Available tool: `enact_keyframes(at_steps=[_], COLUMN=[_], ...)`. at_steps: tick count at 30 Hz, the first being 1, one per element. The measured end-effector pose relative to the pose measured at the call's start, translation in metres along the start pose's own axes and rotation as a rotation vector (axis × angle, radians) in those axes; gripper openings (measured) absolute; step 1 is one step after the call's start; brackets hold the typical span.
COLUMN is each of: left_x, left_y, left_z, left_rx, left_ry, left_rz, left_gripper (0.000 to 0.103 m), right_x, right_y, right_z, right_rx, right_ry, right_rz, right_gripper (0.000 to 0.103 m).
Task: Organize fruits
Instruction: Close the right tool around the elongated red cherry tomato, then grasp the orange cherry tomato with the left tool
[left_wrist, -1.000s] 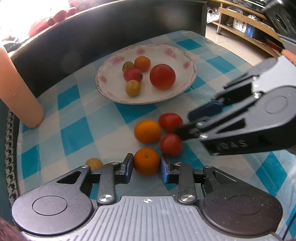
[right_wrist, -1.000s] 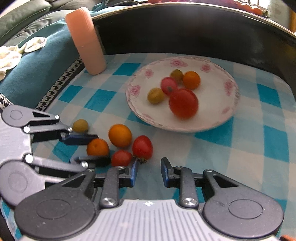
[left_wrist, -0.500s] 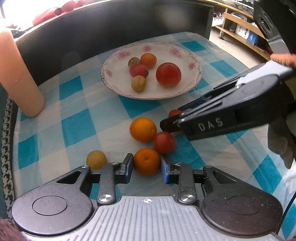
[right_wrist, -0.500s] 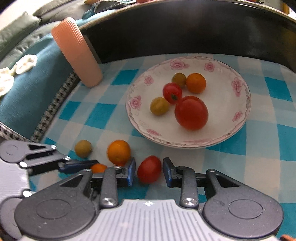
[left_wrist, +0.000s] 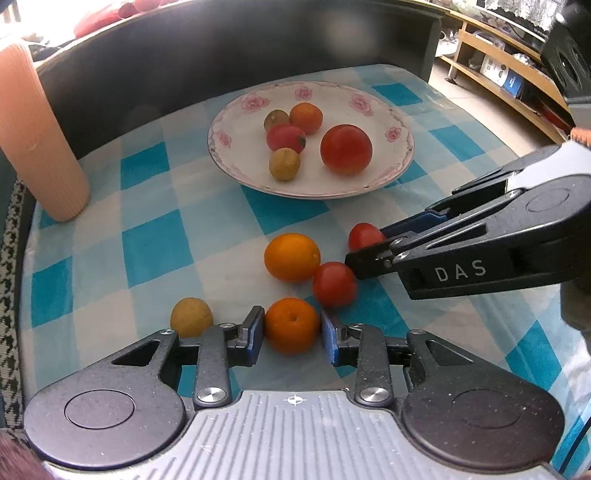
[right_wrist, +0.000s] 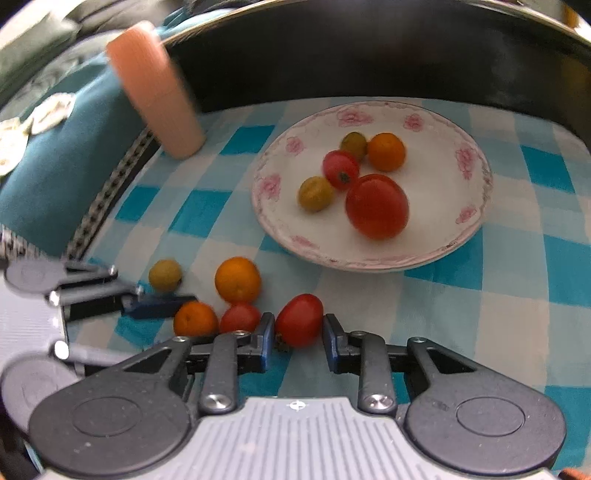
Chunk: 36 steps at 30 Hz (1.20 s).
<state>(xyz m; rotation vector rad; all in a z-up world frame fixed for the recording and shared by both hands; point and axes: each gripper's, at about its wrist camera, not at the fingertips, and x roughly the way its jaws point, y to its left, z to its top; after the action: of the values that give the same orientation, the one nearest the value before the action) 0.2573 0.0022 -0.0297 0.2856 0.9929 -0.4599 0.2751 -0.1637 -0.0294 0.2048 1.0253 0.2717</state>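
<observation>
Left black plastic two-finger gripper (left_wrist: 291, 334): speckled matte linkage arms, blue finger pads (left_wrist: 255, 334), silver screws at the pivots, two round embossed discs, ribbed grey centre plate with a small white crosshair mark. Right black plastic two-finger gripper (right_wrist: 298, 341): identical build. Its side face reads "DAS" in white letters in the left wrist view.

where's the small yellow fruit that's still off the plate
In the left wrist view, the small yellow fruit lies on the checked cloth, just left of the left gripper.
</observation>
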Motion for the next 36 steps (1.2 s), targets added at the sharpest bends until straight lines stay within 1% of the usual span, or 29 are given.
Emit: enact_keyframes(at_steps=[5,12,20,29,36], left_x=[0.0,-0.005,-0.013,-0.016,-0.014], left_y=[-0.002,-0.004,-0.004,-0.012,-0.014], left_z=[0.003,0.005,0.018,0.035,0.046], left_rx=[-0.005,0.008,-0.013,-0.014,-0.025], left_ry=[0.013,0.008,-0.027,-0.061,-0.068], left_rz=[0.01,0.023,0.042,0.055,0.051], left_gripper=[0.039,0.039,0.039,0.039,0.039], right_x=[-0.001,-0.006,-0.021,-0.033,-0.037], right_y=[0.006,0.004,0.004,-0.002,-0.011], right_z=[0.0,0.001,0.005,0.009,0.016], right_rx=[-0.048,-0.034,-0.027,0.003,0.033], right_ry=[0.006,0.012,-0.027,-0.074,-0.101], right_rz=[-0.025,-0.021,-0.014,-0.038,-0.046], right_gripper=[0.041,0.041,0.041,0.041,0.041])
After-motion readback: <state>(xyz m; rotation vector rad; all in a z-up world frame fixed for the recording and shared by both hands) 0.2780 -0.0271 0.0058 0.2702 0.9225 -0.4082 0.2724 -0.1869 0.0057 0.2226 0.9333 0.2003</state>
